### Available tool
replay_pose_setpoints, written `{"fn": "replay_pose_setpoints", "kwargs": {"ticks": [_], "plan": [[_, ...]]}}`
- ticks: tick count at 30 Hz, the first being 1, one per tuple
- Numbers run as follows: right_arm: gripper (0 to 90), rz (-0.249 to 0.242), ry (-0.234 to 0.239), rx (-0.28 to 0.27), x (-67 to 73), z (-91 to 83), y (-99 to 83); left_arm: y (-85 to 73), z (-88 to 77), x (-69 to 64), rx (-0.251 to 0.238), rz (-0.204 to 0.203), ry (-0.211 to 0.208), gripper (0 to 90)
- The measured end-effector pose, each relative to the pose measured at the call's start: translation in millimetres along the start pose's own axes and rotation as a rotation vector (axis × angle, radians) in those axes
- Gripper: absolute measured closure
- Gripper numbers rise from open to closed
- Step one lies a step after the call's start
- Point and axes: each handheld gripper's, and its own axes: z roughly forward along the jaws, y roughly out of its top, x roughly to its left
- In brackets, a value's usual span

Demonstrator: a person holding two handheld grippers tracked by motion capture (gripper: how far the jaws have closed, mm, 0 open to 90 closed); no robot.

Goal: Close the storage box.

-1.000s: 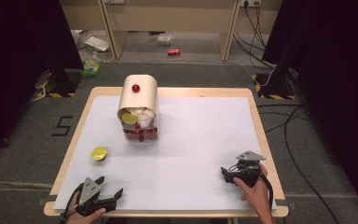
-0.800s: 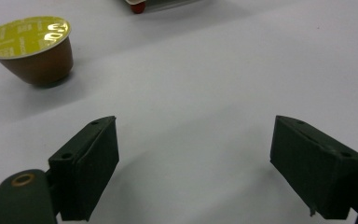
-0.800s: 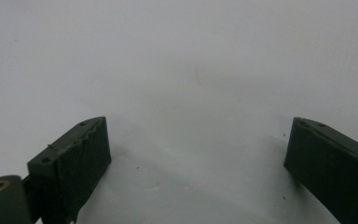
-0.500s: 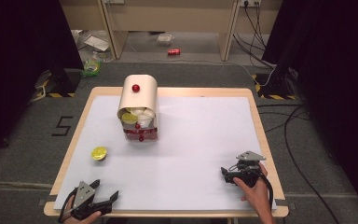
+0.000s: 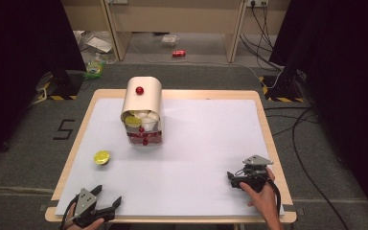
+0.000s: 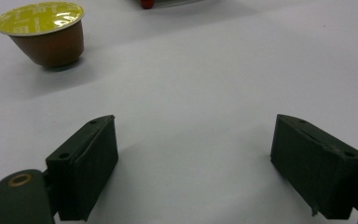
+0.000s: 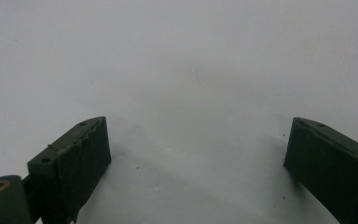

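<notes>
A brown coffee capsule with a yellow foil lid [image 5: 101, 157] [image 6: 43, 33] stands alone on the white table sheet, left of centre. My left gripper [image 5: 108, 200] [image 6: 193, 163] rests at the near left edge, open, jaws wide apart with nothing between them; the capsule lies ahead of it and to the left. Near the right front edge my right gripper [image 5: 233, 180] [image 7: 198, 168] is open over bare sheet. A cream rounded dispenser [image 5: 142, 98] with a red knob holds several capsules at its open front.
The white sheet [image 5: 206, 139] covers a wooden-edged table. Beyond the table are a grey floor, cables [image 5: 306, 129] at the right, a red can [image 5: 178, 53] and black curtains on both sides.
My left gripper has drawn back toward the near edge of the table. The right gripper and the capsule have stayed put.
</notes>
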Motion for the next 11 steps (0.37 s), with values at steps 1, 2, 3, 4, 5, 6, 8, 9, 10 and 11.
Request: {"fn": "replay_pose_setpoints", "kwargs": {"ticks": [1, 2, 3, 4, 5, 6, 8, 9, 10, 11], "plan": [[7.0, 0.000, 0.000, -0.001, 0.0, 0.0, 0.0, -0.1, 0.0, 0.0, -0.001, 0.000, 0.000, 13.8], [7.1, 0.000, 0.000, 0.000, -0.1, 0.0, 0.0, -0.1, 0.0, 0.1, -0.001, 0.000, -0.001, 13.8], [7.0, -0.001, 0.000, 0.000, 0.0, 0.0, 0.0, -0.2, 0.0, 0.1, -0.001, 0.000, -0.001, 13.8], [7.1, 0.000, 0.000, 0.000, 0.0, -0.1, 0.0, -0.2, 0.0, 0.1, -0.001, 0.000, -0.001, 13.8], [7.0, 0.000, 0.000, 0.000, 0.0, 0.0, 0.0, -0.2, 0.0, 0.1, -0.001, 0.000, -0.001, 13.8], [7.0, 0.002, 0.000, 0.000, 0.0, 0.0, -0.1, -0.2, 0.0, 0.1, -0.001, 0.000, -0.001, 13.8], [7.0, 0.003, 0.001, 0.000, 0.0, 0.0, 0.0, -0.1, 0.0, 0.2, 0.001, 0.000, -0.001, 13.8], [7.0, 0.003, 0.001, 0.000, 0.0, 0.0, 0.0, 0.0, 0.0, 0.2, 0.001, 0.000, -0.002, 13.8], [7.0, 0.003, 0.001, 0.001, 0.0, 0.0, 0.0, 0.0, 0.0, 0.2, 0.001, 0.000, -0.001, 13.8], [7.0, 0.003, 0.000, 0.000, 0.0, 0.0, 0.0, 0.0, 0.0, 0.2, 0.002, 0.000, -0.001, 13.8]]}}
